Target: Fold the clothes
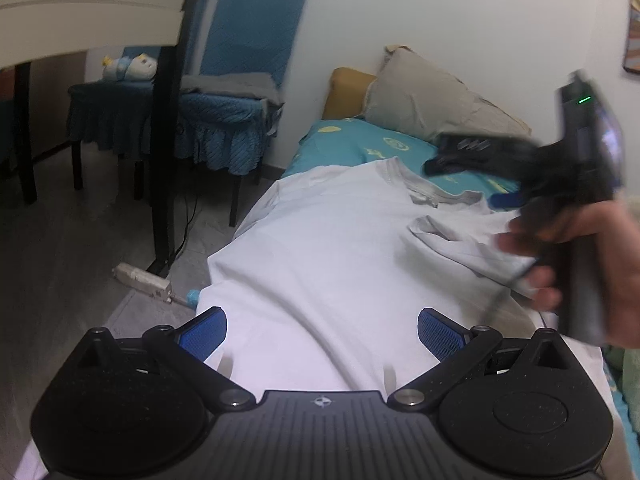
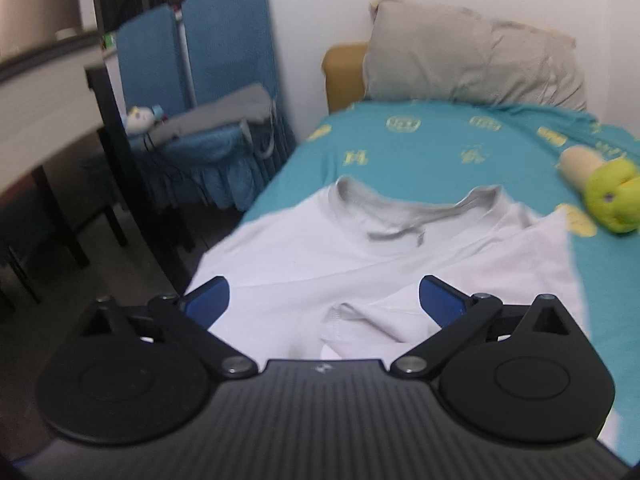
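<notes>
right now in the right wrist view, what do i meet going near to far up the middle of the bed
open right claw → white cotton t-shirt → its grey ribbed collar → teal bedsheet with yellow prints → beige crumpled pillow

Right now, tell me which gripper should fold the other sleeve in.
Left, probably. The left gripper, jaws open, hangs over the white T-shirt's unfolded floor-side half. The right gripper, also open, sits over the already folded sleeve.

Both wrist views low, facing headboard, sharing shirt (image 1: 332, 240)
</notes>
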Tool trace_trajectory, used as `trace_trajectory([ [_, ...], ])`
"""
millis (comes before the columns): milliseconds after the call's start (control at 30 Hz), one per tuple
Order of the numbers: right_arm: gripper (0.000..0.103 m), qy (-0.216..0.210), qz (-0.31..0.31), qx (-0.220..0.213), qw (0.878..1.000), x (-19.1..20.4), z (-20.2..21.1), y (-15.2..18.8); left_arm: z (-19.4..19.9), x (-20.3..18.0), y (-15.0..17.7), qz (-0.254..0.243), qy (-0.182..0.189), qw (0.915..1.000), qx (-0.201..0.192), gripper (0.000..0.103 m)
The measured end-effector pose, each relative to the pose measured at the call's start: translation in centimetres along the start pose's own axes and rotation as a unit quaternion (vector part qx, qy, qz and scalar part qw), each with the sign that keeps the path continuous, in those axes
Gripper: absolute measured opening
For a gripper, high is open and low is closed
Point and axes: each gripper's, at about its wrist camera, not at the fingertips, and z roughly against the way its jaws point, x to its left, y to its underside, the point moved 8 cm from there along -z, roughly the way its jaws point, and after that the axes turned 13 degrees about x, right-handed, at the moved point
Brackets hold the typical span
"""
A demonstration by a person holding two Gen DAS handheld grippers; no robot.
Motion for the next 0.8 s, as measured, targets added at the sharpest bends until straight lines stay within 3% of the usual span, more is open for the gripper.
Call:
trace_trajectory([
  [200, 0.103, 0.01, -0.013, -0.032, 0.999, -2.1, 12.5, 2.6, 0.9, -1.5, 0.4, -0.019, 0.017, 0.9997, -0.005, 0.103],
  [400, 0.103, 0.018, -0.117, -0.019, 0.993, -5.5, 22.6, 9.1, 1.6, -3.0, 1.2, -0.035, 0.033, 0.9988, 0.009, 0.102],
  [600, 0.103, 0.005, -0.176, -0.026, 0.984, -6.4, 25.6, 13.8, 1.6, -4.0, 2.4, -0.02, 0.063, 0.9968, 0.045, 0.101],
  [800, 0.103, 0.007, -0.183, -0.061, 0.981, -8.3, 24.8, 13.0, -1.2, -6.1, -0.2, -0.028, 0.07, 0.9957, 0.054, 0.099],
])
